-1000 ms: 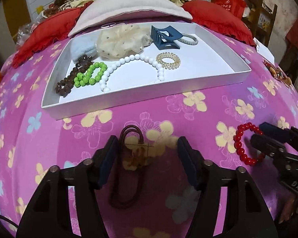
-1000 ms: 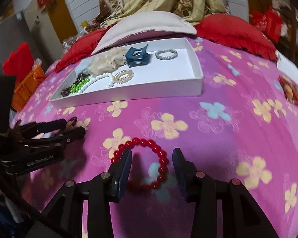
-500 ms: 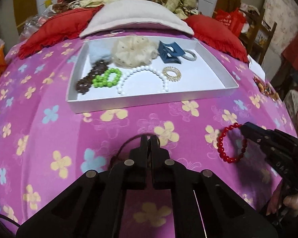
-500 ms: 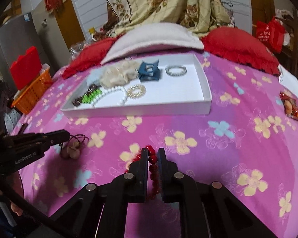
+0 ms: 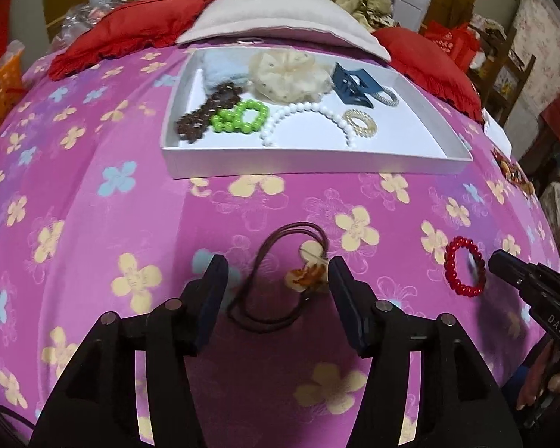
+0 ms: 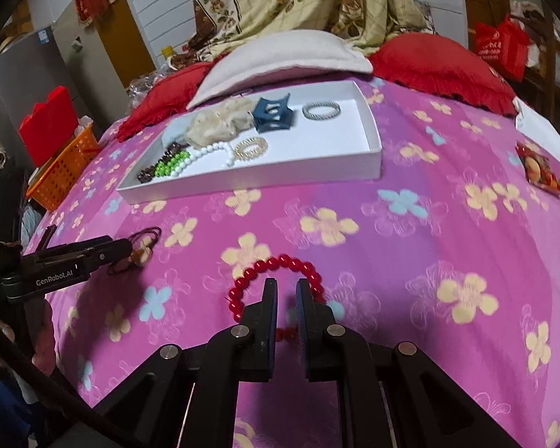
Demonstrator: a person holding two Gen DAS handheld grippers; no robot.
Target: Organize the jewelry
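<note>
A white tray [image 5: 317, 166] on the pink flowered bedspread holds brown, green and white beads, a cream scrunchie, a blue claw clip and coil ties; it shows in the right wrist view too [image 6: 250, 177]. A brown cord necklace with a pendant [image 5: 280, 272] lies on the spread between the fingers of my open left gripper [image 5: 278, 280]. A red bead bracelet [image 6: 276, 283] lies around the tips of my right gripper [image 6: 285, 291], whose jaws stand slightly apart inside the ring, not clamping it. The bracelet also shows in the left wrist view [image 5: 463, 270].
Red cushions [image 5: 130, 33] and a white pillow [image 5: 280, 15] lie behind the tray. An orange basket [image 6: 63, 168] stands at the left. Snack packets [image 6: 537, 168] lie on the right of the bed. The left gripper's body [image 6: 74, 261] is at the left in the right wrist view.
Both grippers were shut half a second ago. The left one has opened wide, leaving the necklace on the spread. The right one has opened slightly; the red bracelet lies around its tips.
</note>
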